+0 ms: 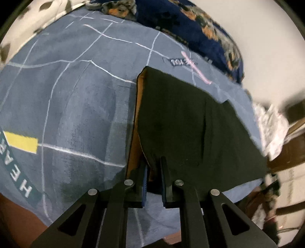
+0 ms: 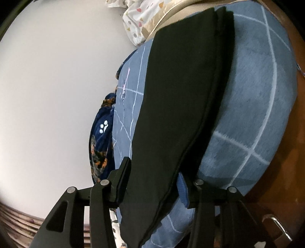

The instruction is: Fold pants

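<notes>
The black pants lie on a blue-grey bedspread with white grid lines. An orange-brown lining shows along their left edge. My left gripper is shut on the near edge of the pants and lifts it slightly. In the right wrist view the pants stretch away as a long folded strip with a seamed edge. My right gripper has its jaws wide apart, with the near end of the pants lying between them. Whether the fingers press on the fabric cannot be told.
A dark blue blanket with orange patches is bunched at the far edge of the bed. A white spotted pillow lies at the far left. Wooden bed frame runs along the right. A white wall is on the left.
</notes>
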